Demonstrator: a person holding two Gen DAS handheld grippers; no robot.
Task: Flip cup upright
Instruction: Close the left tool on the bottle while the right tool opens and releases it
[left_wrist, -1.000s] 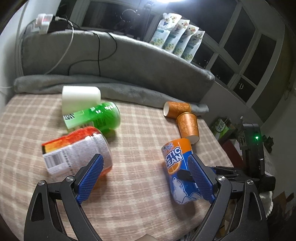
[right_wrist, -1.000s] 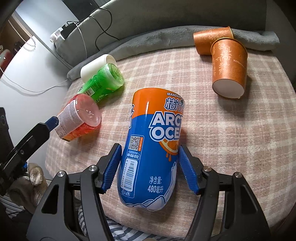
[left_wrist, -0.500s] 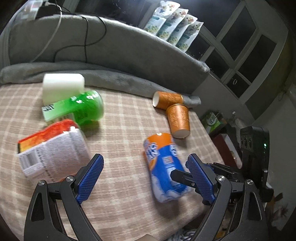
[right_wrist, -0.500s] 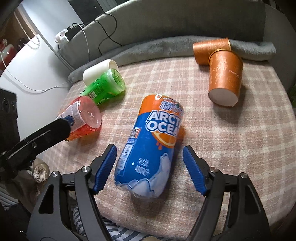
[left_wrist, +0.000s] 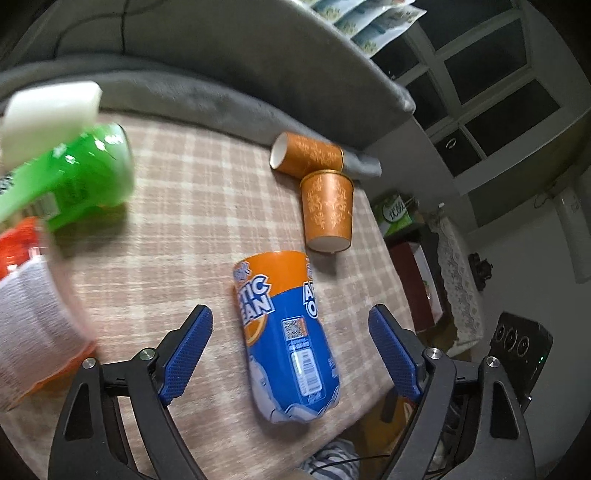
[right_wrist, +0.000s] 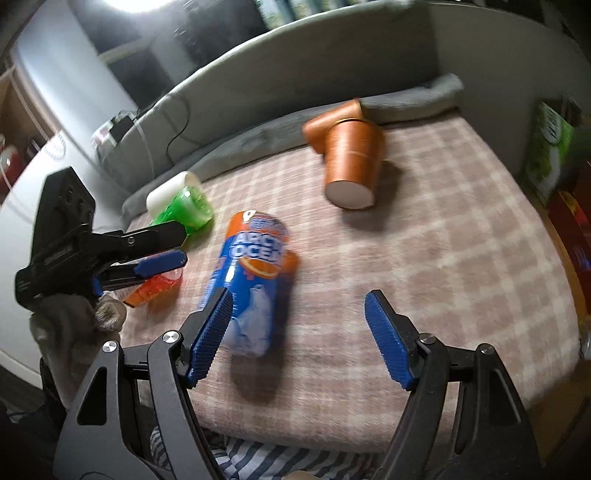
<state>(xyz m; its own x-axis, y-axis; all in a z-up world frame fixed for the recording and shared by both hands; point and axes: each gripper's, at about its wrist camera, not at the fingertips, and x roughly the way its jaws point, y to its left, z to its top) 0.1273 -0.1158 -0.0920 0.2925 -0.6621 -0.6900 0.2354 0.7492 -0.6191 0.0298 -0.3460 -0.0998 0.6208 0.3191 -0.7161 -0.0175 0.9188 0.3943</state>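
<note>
Left wrist view only: barcode and QR code on the blue-orange bottle (left_wrist: 286, 339), lying between the left gripper (left_wrist: 290, 350) jaws, wide open, holding nothing. Right wrist view only: gloved hand (right_wrist: 70, 325) gripping the left gripper at 9 o'clock. Right gripper (right_wrist: 297, 339) jaws wide open, empty. Upside-down orange cup (left_wrist: 327, 208) stands at 12 o'clock on the plaid surface (left_wrist: 184, 221), touching a toppled cup (left_wrist: 304, 157).
</note>
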